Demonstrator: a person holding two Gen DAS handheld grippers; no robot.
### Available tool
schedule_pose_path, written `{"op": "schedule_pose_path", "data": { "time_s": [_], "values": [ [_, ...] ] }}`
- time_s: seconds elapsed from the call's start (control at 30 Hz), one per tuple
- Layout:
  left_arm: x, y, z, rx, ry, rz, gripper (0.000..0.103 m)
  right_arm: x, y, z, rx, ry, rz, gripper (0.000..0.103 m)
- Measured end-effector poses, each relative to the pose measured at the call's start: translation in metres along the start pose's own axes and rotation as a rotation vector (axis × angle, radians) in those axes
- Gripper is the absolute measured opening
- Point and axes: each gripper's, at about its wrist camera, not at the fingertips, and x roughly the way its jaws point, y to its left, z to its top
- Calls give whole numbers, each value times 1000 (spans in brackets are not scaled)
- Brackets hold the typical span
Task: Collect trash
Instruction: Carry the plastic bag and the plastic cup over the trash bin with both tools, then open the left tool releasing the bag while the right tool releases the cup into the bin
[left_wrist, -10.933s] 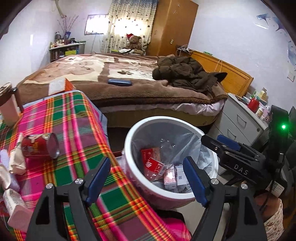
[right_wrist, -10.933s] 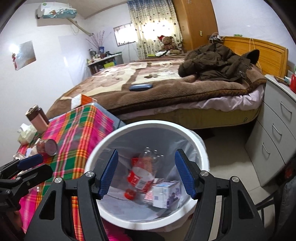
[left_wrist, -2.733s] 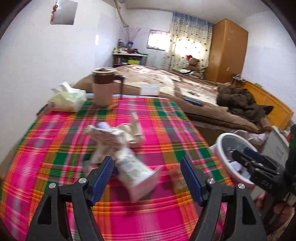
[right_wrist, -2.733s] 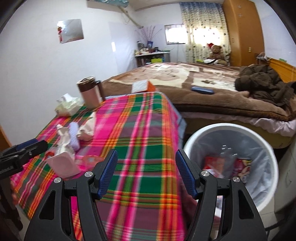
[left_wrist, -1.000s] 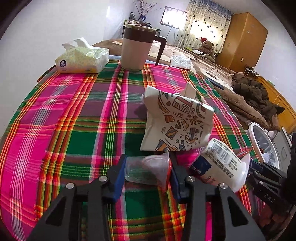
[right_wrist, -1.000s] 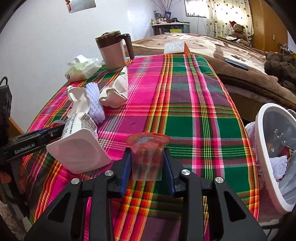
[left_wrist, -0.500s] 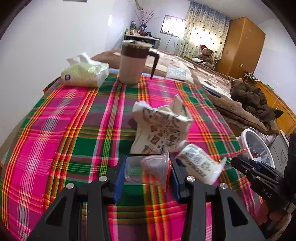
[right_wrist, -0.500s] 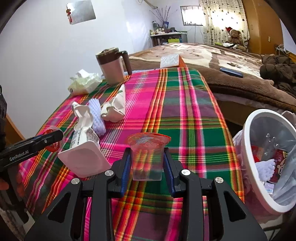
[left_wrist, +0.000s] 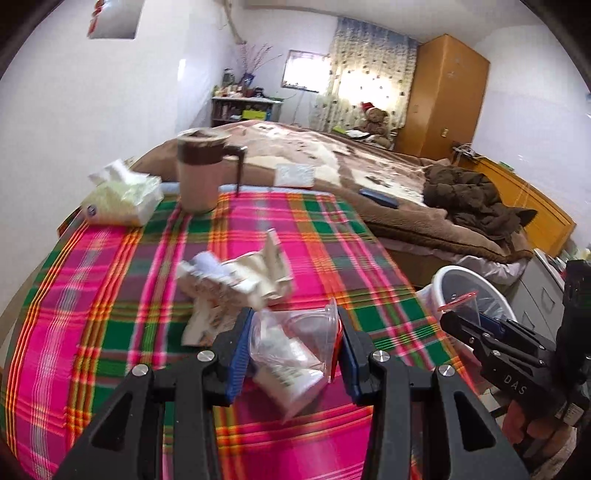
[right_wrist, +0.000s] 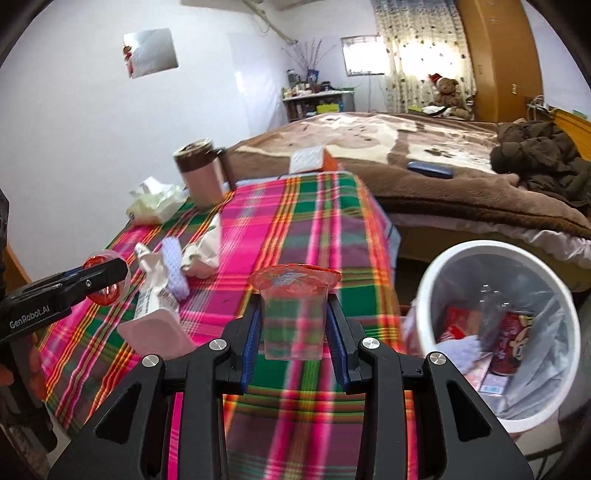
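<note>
Both clear cups lifted off tablecloth (right_wrist: 321, 229), left tool (left_wrist: 291, 354) grasping sideways cup (left_wrist: 295, 339), right tool (right_wrist: 293, 325) grasping red-lidded cup (right_wrist: 293, 314), bin (right_wrist: 436, 295) holding wrappers.

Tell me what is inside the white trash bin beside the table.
Inside the white trash bin, over a clear liner: a red can, red packaging, a clear plastic bottle, pale crumpled material, and small boxes. The near wall and this pile cover whatever lies beneath.

On the desk (right_wrist: 325, 229), the mug (right_wrist: 201, 173) and tissue pack (right_wrist: 155, 201) stand at the far left, wrappers (right_wrist: 173, 273) nearer. The bin (right_wrist: 513, 332) sits right of the desk, the bed (right_wrist: 424, 162) beyond both.
</note>
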Motion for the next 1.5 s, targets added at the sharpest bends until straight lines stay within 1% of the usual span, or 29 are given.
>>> {"op": "schedule_pose_path", "data": {
  "time_s": [0.27,0.73,0.87,1.1,1.3,1.5],
  "values": [
    [13,-46,9,71,-3,-76,44,-17,-33,3,49,-44,-63,34],
    [43,-133,15,165,26,-209,44,-39,-93,7,131,-88,-191,34],
    [53,-158,15,194,42,-247,44,-44,-114,6,158,-83,-234,34],
    [73,-203,8,253,84,-293,44,-43,-140,1,188,-48,-286,35],
    [81,-230,0,309,96,-294,44,-42,-157,-6,206,-11,-314,35],
    [87,-241,-3,318,117,-295,44,-40,-167,-10,214,12,-333,35]
  ]
}}
